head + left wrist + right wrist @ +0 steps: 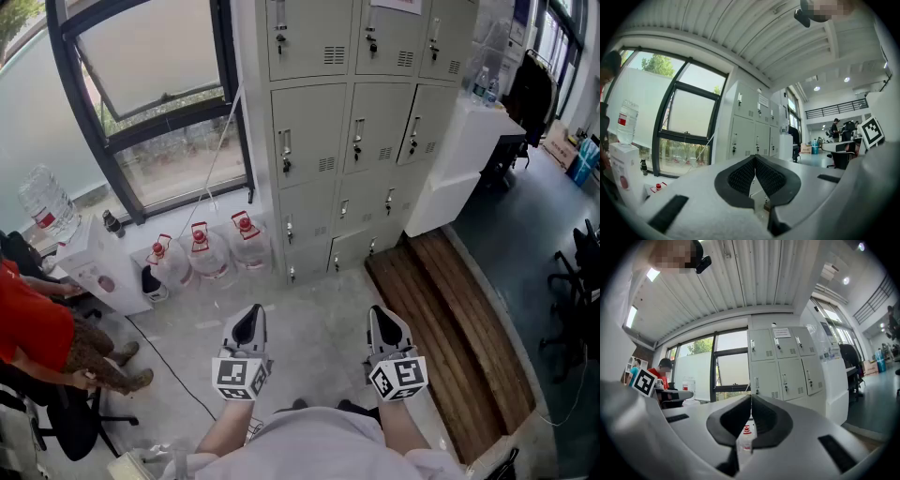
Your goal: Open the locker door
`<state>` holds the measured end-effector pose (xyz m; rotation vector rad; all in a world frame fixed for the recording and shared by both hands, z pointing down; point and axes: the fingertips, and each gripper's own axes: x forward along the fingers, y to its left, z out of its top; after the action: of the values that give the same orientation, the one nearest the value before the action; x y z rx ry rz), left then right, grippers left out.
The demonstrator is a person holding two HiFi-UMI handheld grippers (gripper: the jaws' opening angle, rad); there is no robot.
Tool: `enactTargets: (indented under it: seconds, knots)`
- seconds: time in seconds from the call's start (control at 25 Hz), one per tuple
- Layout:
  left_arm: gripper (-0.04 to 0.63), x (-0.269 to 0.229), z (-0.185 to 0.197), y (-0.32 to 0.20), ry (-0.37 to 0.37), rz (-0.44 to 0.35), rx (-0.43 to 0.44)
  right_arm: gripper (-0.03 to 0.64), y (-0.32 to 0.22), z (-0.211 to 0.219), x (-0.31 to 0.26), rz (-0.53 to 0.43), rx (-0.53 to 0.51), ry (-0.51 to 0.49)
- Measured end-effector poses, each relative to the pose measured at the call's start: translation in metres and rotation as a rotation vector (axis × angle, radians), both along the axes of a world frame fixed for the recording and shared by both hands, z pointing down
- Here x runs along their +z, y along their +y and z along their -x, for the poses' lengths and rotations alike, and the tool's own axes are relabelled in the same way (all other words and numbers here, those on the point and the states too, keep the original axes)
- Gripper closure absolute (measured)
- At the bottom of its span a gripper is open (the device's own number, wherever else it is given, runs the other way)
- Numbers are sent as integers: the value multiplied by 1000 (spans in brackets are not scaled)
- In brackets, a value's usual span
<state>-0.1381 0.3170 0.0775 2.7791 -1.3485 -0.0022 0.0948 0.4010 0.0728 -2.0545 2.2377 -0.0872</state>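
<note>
The lockers [361, 141] stand far ahead against the wall, well apart from both grippers, with bare floor [309, 328] between. The right gripper [384, 317] lines up more nearly with them, while the left gripper [249, 317] sits toward the water jugs [211, 251]; both have their jaws pressed together on nothing. Each door's handle runs upright along its left edge, so a door probably swings out toward the near side, beside the wooden platform [450, 328] on the right.
</note>
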Motion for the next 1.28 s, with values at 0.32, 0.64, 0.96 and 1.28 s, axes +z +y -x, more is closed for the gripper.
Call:
enactTargets:
  seconds: [0.32,0.64,0.96,1.28]
  knots:
    - [586,0,3,-3,1,0,1,604,-4,6,-2,-2,-2,9]
    - [586,-1,5,-8,3,1,5,603,-9,11,-4,-11,-4,9]
    - [586,6,9,-15,-4,12,0,603,-18,16,3,3,-14,13]
    - [586,21,5,-43,-30,45,-39,603,-57,10,21,36,-60,1]
